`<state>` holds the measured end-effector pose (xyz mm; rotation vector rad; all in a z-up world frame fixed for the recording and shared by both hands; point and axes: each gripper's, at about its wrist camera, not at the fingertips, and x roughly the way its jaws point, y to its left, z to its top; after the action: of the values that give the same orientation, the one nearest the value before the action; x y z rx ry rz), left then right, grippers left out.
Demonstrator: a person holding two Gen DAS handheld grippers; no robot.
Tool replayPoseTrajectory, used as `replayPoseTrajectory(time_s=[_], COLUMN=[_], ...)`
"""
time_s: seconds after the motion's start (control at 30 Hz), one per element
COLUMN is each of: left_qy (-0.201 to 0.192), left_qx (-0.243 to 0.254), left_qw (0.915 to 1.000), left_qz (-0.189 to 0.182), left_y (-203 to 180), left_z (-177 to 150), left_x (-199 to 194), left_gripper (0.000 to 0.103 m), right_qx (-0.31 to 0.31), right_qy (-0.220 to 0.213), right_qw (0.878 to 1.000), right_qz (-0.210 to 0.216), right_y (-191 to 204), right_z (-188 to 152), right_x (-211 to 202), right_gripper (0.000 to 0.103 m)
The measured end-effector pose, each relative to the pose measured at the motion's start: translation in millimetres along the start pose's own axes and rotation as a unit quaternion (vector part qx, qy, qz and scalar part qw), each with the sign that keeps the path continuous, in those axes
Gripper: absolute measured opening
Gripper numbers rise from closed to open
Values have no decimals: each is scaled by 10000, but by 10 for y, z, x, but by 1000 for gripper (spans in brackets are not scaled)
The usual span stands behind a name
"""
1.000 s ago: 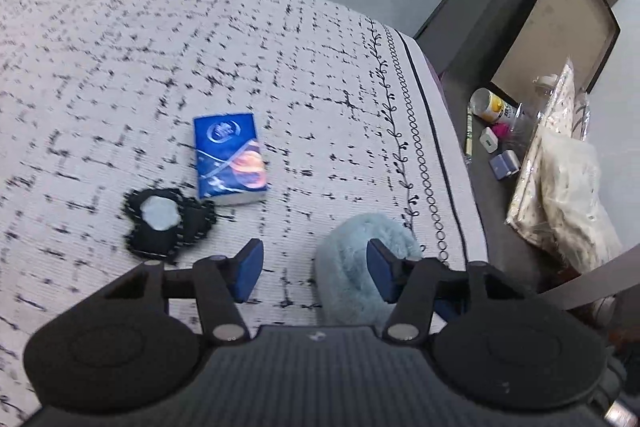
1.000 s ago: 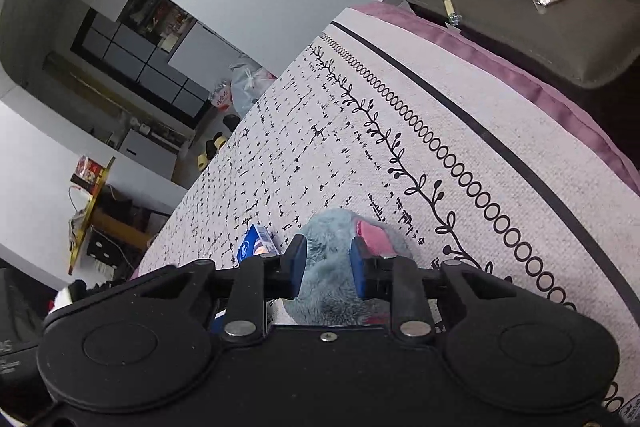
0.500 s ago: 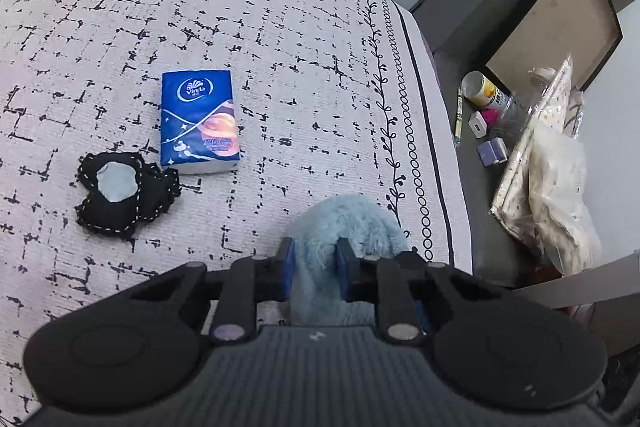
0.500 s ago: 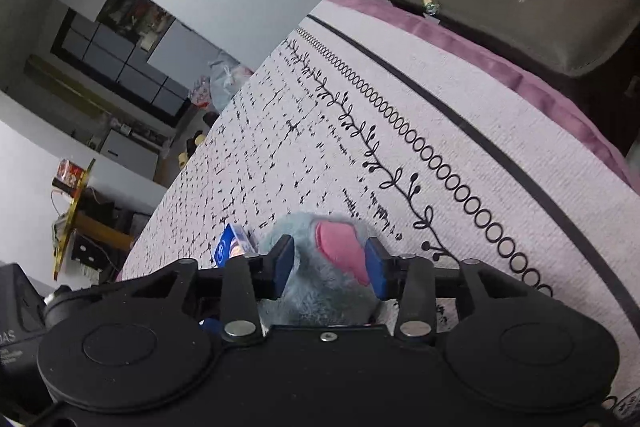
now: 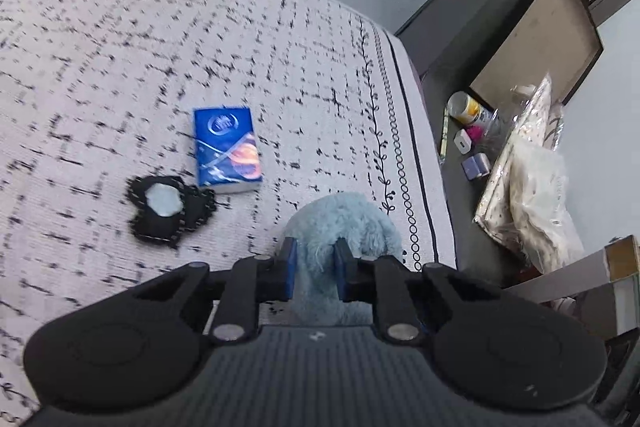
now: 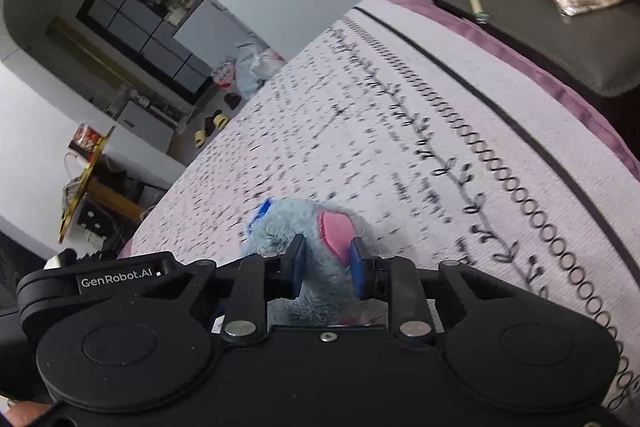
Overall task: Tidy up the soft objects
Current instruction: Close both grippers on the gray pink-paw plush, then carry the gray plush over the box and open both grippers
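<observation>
While a second ago the left gripper sat wide apart beside the toy, it is now clamped on the blue plush toy, blue pads pressing into the fur on both sides. Right gripper grasps the same plush too, its pads a touch wider than a second back, the pink ear between them. The toy sits on the bed near the patterned border, at 6 o'clock in the left view. Tissue pack lies at 10 o'clock from the toy, same spot on the cover as before, with the black pouch touching its near corner. Both views are blurred, cameras on the move
</observation>
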<state>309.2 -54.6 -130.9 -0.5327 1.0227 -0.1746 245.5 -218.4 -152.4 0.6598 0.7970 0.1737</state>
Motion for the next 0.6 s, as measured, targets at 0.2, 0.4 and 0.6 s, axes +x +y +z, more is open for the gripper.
replayPoseTrajectory(time_s=[0.2,0.4,0.6], left_qy=[-229,-446,-623], left_qx=[19,55,78], left_qw=[9997,9989,9978], left_qz=[-110,-159,-196], left_y=[131,234,345], left_z=[26,55,55], left_x=[-363,-713,-1005], left_gripper=[18,18,18], right_qx=[-381,-614,-792], right_qy=[-114,-188,-253], right_qw=[9992,9978,9962], right_qz=[35,163,247], right_y=[387,675,931], right_z=[-26,-65,-136], right_x=[-115,-186,-275], right_gripper=[23,23,23])
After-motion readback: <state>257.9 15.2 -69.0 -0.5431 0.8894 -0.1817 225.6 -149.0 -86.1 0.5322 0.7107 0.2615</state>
